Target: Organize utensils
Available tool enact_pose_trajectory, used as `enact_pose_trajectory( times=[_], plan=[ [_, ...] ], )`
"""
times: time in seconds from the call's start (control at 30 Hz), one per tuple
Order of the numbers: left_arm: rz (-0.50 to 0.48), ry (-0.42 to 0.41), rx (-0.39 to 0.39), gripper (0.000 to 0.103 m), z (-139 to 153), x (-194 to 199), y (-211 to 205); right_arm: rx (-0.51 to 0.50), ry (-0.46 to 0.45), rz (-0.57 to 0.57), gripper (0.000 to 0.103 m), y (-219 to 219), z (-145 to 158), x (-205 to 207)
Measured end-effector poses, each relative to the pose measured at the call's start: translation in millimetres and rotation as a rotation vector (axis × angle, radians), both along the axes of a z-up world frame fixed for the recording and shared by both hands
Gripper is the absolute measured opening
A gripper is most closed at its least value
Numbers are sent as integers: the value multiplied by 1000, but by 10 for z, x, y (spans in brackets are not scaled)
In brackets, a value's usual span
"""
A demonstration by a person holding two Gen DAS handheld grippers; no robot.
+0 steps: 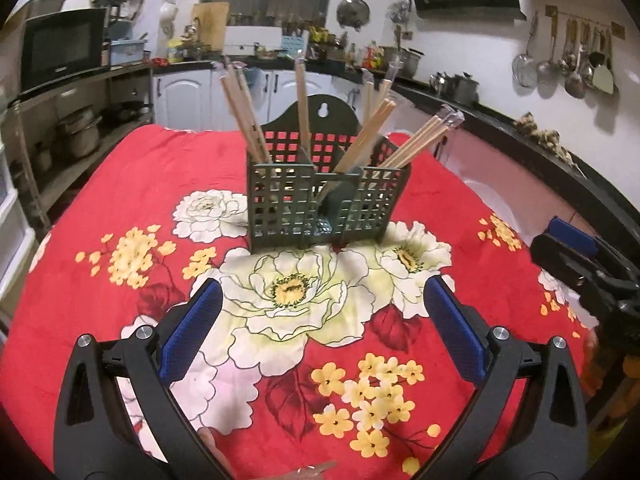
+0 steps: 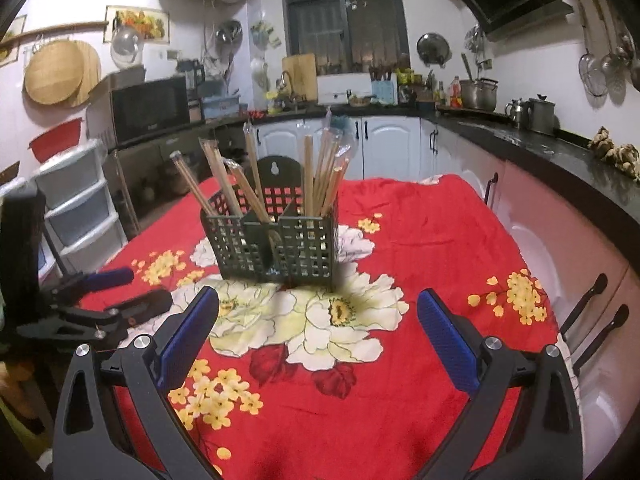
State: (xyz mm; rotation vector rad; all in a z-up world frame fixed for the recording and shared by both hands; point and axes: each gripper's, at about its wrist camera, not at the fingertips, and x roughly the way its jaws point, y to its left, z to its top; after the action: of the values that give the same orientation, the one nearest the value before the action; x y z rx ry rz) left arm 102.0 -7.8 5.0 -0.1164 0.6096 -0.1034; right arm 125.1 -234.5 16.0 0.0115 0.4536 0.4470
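From the left wrist camera I see my left gripper [image 1: 322, 300] spread wide above the red floral tablecloth [image 1: 100, 184], its blue pads [image 1: 192, 328] far apart with nothing between them but a big white printed flower. Straight ahead, well beyond the fingertips, the dark green lattice utensil holder [image 1: 326, 204] stands upright on the cloth, its arched back plate with a hanging hole rising behind the compartments. Bundles of wooden chopsticks [image 1: 248, 120] lean out of it: one bunch tilts left, one stick stands nearly upright in the middle, and two more bunches fan out to the right, several with clear plastic wrapping at their tops. At the right edge of this view I catch my right gripper [image 1: 568, 248] from the side, hanging over the cloth. From the right wrist camera, my right gripper [image 2: 318, 308] is just as wide open and holds nothing, with the cloth showing between its blue pads [image 2: 448, 340]. The utensil holder [image 2: 276, 248] sits ahead and slightly left of it, apart from both fingers, with the chopsticks [image 2: 324, 172] standing in it. Low on the left of this view I see my left gripper [image 2: 136, 288] side-on, its fingers parted and off to the holder's left. Behind the table runs a kitchen counter [image 2: 560, 148] with white cabinets below.
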Motion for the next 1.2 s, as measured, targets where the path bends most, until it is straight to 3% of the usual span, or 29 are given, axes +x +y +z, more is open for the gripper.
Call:
enact_pose_trajectory(
  times=[0.13, 0.47, 0.77, 1.2],
  plan=[
    [45, -44, -5, 92, -68, -60, 32, 45, -46, -19, 97, -42, -79, -60],
    [95, -124, 27, 92, -140, -238, 21, 17, -154, -65, 97, -54, -222, -261],
    [47, -195, 71, 93, -245, -353, -134, -9, -262, -78, 97, 15, -271, -452],
    [73, -206, 39, 93, -262, -356, -50, 24, -256, -128, 97, -55, -362, -430]
  ],
)
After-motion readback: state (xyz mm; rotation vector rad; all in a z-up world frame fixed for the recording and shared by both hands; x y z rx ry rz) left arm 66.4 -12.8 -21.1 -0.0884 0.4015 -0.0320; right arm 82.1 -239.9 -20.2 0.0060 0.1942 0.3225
